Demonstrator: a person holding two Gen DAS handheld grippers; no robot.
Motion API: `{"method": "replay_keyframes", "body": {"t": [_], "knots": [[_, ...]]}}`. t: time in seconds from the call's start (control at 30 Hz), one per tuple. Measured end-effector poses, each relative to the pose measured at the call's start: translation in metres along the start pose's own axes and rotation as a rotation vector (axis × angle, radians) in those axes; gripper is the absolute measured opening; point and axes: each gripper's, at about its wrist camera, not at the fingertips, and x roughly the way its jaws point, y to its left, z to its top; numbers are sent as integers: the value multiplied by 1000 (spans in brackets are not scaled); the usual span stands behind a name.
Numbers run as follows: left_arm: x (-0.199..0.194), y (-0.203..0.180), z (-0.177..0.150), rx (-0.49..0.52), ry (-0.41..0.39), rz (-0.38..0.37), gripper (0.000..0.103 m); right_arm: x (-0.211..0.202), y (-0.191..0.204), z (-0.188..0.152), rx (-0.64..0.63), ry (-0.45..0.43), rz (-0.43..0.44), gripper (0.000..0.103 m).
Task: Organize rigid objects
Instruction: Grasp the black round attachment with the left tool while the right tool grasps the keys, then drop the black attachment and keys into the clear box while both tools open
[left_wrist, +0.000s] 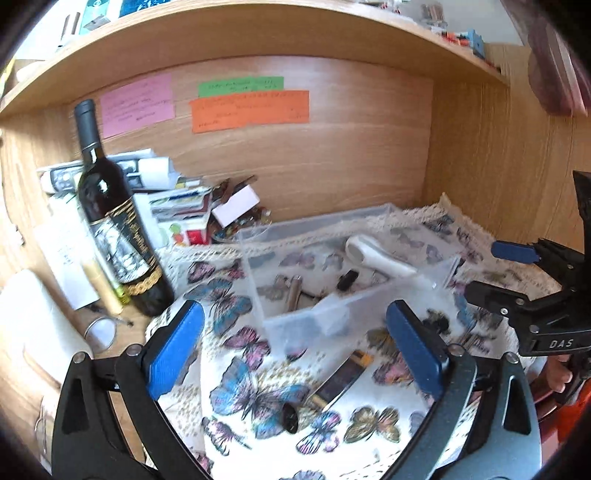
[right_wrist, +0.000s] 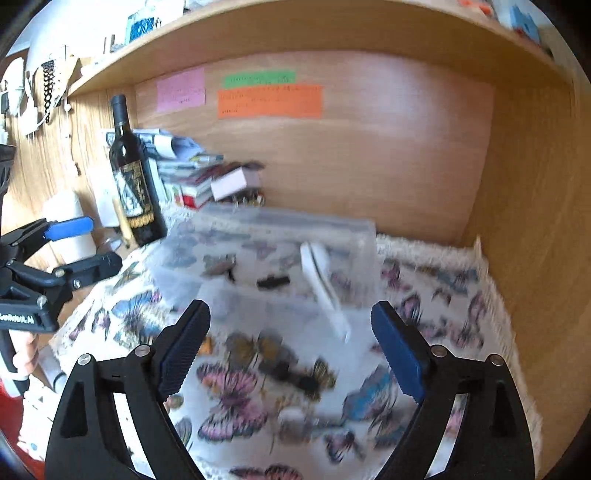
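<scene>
A clear plastic box (left_wrist: 258, 266) stands on a butterfly-print cloth (left_wrist: 258, 391) in a wooden alcove. Inside it lie a white tool (left_wrist: 373, 254), a small black piece (left_wrist: 347, 280) and a metal cylinder (left_wrist: 293, 291). A black-and-gold rectangular object (left_wrist: 341, 380) and a small black piece (left_wrist: 290, 417) lie on the cloth in front of the box. My left gripper (left_wrist: 295, 347) is open and empty above them. My right gripper (right_wrist: 291, 347) is open and empty just in front of the box (right_wrist: 266, 236), over blurred dark objects (right_wrist: 291, 373).
A dark wine bottle (left_wrist: 110, 206) stands left of the box, with stacked papers and small boxes (left_wrist: 177, 199) behind it. Coloured notes (left_wrist: 247, 107) are stuck on the back wall. The alcove's right wall (right_wrist: 535, 221) is close. A shelf (left_wrist: 258, 33) runs overhead.
</scene>
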Motion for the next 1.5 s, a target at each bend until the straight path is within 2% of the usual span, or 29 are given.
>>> {"method": "replay_keyframes", "body": {"t": [0.23, 0.43, 0.53, 0.63, 0.7, 0.77, 0.8, 0.87, 0.9, 1.07, 1.3, 1.5], "knots": [[13, 3, -36, -12, 113, -15, 100, 18, -7, -40, 47, 113, -42, 88], [33, 6, -62, -56, 216, -38, 100, 37, -19, -61, 73, 207, -66, 88], [40, 9, -68, -70, 243, -46, 100, 45, -22, -68, 77, 243, -50, 88], [47, 12, -71, -92, 263, -53, 100, 46, -20, -71, 56, 236, -55, 88], [51, 11, -74, -99, 274, -58, 95, 46, -19, -71, 50, 229, -52, 84], [57, 8, -77, -91, 300, -60, 81, 45, -20, -71, 53, 222, -48, 78], [59, 6, -78, -89, 311, -63, 79, 45, -21, -71, 54, 220, -47, 73], [61, 3, -80, -84, 312, -55, 73, 44, -22, -70, 63, 213, -48, 71], [60, 2, -80, -76, 306, -48, 68, 44, -23, -71, 58, 210, -61, 59], [58, 0, -81, -65, 294, -47, 37, 44, -23, -70, 63, 204, -65, 59], [53, 6, -80, -101, 278, -60, 36, 38, -24, -68, 85, 196, -62, 59], [35, 8, -69, -104, 219, -56, 36, 23, -26, -57, 102, 145, -71, 59]]}}
